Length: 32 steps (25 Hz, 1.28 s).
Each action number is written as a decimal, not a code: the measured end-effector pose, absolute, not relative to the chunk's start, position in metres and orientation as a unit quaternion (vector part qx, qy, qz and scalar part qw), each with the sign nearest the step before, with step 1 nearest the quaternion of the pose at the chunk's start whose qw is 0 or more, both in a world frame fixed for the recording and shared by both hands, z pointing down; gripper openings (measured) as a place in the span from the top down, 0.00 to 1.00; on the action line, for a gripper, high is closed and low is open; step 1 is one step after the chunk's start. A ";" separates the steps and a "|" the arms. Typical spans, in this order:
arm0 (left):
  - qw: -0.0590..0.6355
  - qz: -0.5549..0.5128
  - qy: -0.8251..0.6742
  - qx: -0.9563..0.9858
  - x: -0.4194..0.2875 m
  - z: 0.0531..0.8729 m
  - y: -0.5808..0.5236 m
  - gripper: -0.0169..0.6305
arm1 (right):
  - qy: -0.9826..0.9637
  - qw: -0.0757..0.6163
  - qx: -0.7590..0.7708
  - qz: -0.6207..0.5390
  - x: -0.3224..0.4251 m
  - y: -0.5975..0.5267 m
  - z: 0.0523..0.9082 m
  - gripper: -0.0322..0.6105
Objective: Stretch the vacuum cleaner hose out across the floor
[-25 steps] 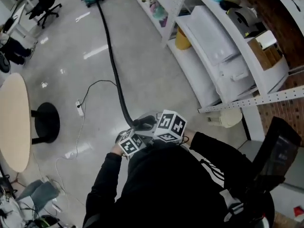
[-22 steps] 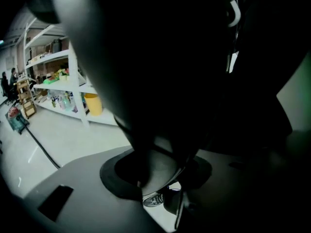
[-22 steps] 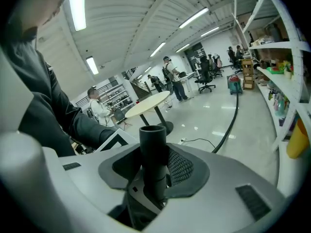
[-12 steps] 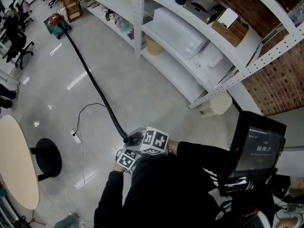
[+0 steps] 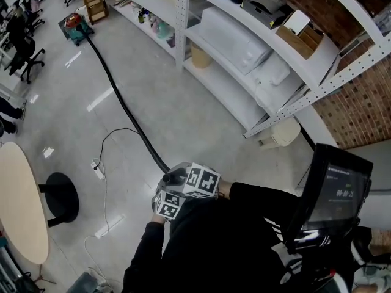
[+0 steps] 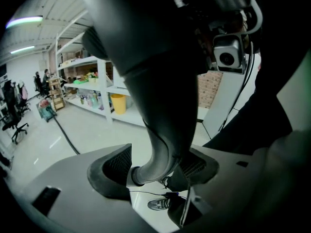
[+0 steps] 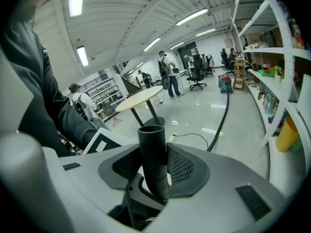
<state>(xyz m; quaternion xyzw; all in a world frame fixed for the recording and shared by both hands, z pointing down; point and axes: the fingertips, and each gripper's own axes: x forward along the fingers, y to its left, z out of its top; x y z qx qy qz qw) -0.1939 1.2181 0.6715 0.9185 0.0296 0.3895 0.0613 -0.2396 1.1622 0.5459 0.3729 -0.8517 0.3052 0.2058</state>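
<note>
Jaws on the left gripper have just been opening and now stand wide apart, with the hose between them, not squeezed. Right gripper jaws are clamped on the hose end. I think 1 hand is letting go and the pull is nearly done. The hose runs almost straight over the floor from the vacuum cleaner to the person. Shelves stand close beside the vacuum cleaner. A round bench sits far from it, across the hose. Bare floor lies between.
</note>
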 end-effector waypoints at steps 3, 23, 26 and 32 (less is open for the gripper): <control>0.079 0.376 -0.021 0.923 -0.197 0.665 1.223 0.51 | -0.841 0.171 0.389 0.333 -0.208 1.172 0.559 0.70; 0.277 0.332 -0.184 0.883 -0.117 0.664 1.327 0.51 | -0.550 -0.110 0.563 0.607 0.135 1.331 0.859 0.70; 0.298 0.333 -0.170 0.878 -0.100 0.690 1.364 0.51 | -0.544 -0.087 0.556 0.622 0.133 1.368 0.907 0.71; 0.345 0.322 -0.137 0.871 -0.090 0.686 1.401 0.51 | -0.534 -0.039 0.545 0.645 0.130 1.406 0.941 0.71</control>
